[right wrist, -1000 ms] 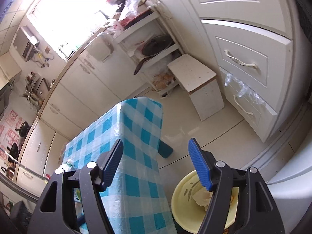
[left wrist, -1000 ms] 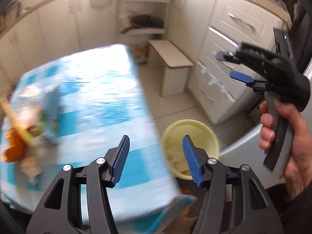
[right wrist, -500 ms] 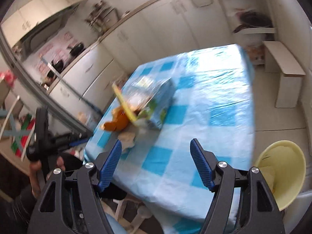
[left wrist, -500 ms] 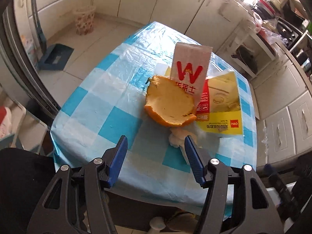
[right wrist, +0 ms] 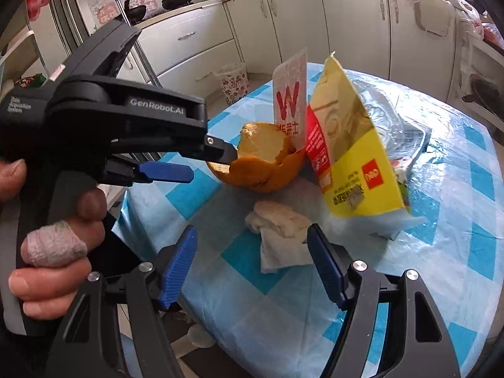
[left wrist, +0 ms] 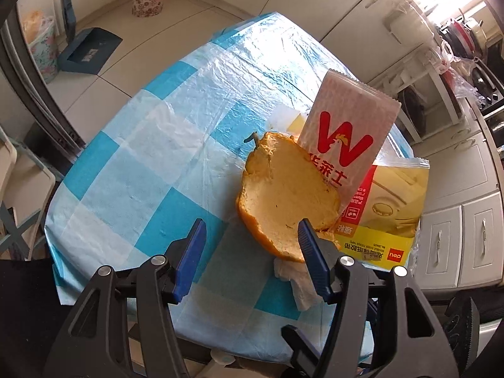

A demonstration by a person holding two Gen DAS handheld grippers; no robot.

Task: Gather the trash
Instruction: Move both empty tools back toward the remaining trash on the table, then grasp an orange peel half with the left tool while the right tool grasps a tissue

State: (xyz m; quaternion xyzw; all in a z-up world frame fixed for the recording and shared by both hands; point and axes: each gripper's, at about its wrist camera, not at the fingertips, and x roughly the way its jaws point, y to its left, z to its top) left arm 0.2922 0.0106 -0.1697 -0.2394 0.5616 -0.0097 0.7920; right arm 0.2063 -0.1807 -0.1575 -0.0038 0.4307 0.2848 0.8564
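Now we close in on the rubbish heap with both tools gaping and empty.

On the blue-checked plastic-covered tabletop (left wrist: pixel 132 170) sits the hollow orange peel cup (left wrist: pixel 286 195), with a white W-printed paper sachet (left wrist: pixel 346 132) and a yellow foil packet (right wrist: pixel 349 157) leaning behind it. Our left tool (left wrist: pixel 249 236) has the peel just ahead, nearer its right finger; our right tool (right wrist: pixel 252 249) frames the crumpled white tissue (right wrist: pixel 280 230). We'd say left is nearer the peel.
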